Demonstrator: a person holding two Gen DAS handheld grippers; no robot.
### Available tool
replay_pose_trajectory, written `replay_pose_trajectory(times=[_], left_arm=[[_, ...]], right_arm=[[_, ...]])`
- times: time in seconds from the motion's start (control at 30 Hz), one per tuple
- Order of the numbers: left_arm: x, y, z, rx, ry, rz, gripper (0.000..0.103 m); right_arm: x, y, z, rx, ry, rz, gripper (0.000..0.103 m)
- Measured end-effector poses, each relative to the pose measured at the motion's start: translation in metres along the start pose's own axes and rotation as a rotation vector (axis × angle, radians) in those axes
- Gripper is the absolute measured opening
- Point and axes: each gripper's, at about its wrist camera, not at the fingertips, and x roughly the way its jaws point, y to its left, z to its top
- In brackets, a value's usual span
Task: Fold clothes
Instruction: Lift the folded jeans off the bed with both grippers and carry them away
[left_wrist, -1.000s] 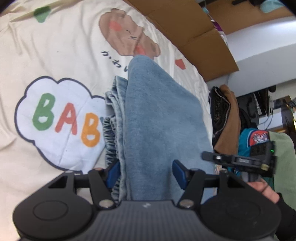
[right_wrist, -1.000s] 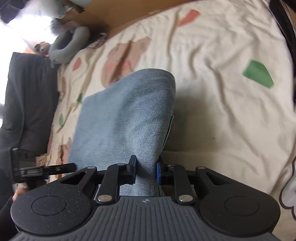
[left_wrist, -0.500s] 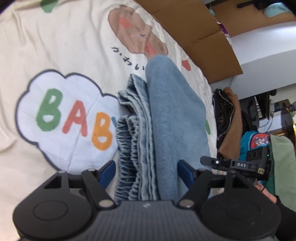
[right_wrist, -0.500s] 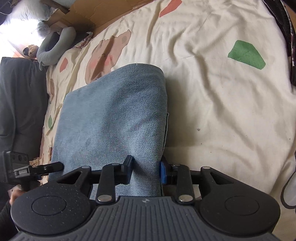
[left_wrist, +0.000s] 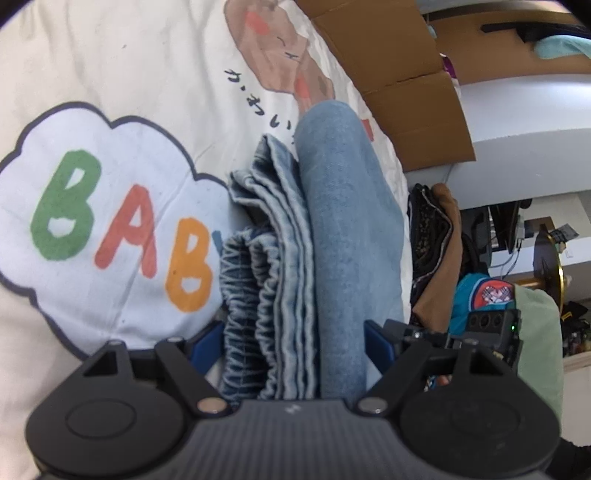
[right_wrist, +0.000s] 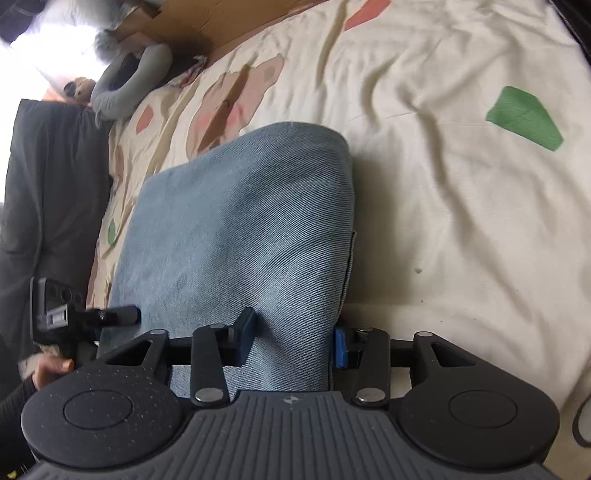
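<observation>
Folded jeans (left_wrist: 343, 229) lying on the printed bedsheet (left_wrist: 129, 74), just right of its "BABY" cloud (left_wrist: 99, 218), layered hems and gathered waistband stacked along the left edge of the bundle. In the right wrist view, same jeans (right_wrist: 236, 229) spread as a smooth top panel with a rounded fold at the far end.

Left gripper (left_wrist: 295, 341) released: jaws have just been opening and now straddle the near end of the bundle, blue pads clear of the denim on both sides. Right gripper (right_wrist: 295, 339) also letting go: jaws have just been opening, a ridge of top-layer cloth between them, right pad off the fabric, left pad close against it or barely touching.

Step in hand, by the look of it: setting down the finished fold. To do it well: open both tongs fully before backing off, so no pad snags the top layer. Withdraw toward the near side, low and straight, without lifting. Watch the left-hand stack of edges, likeliest to slide out of line. Press flat afterwards if the far fold springs up.
</observation>
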Motion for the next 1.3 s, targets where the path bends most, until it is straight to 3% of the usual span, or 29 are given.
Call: replay_pose_trajectory(times=[0.2,0.27,0.37,0.43,0.5,0.73,1.3], left_arm=[[0.002,-0.003,0.014,0.005,0.019,-0.031,0.075],[0.002,-0.005,0.02,0.02,0.039,-0.041,0.066],[0.003,-0.008,0.021,0.014,0.046,-0.047,0.057],[-0.001,-0.013,0.018,0.014,0.033,-0.03,0.052],[-0.004,-0.018,0.016,0.007,0.026,-0.018,0.049],[-0.018,-0.05,0.019,-0.001,0.026,0.035,0.043],[-0.107,-0.198,0.034,-0.011,-0.051,0.006,0.043]], right_arm=[[0.009,-0.009,-0.002,0.034,0.052,0.078,0.055],[0.011,-0.01,-0.002,0.041,0.07,0.105,0.054],[0.01,-0.007,-0.002,0.026,0.066,0.108,0.045],[0.006,-0.005,-0.003,0.033,0.05,0.115,0.031],[0.001,-0.001,-0.004,0.036,0.038,0.118,0.026],[-0.022,0.026,0.004,0.016,0.033,0.081,0.021],[-0.185,0.124,0.056,0.0,-0.081,0.118,0.021]])
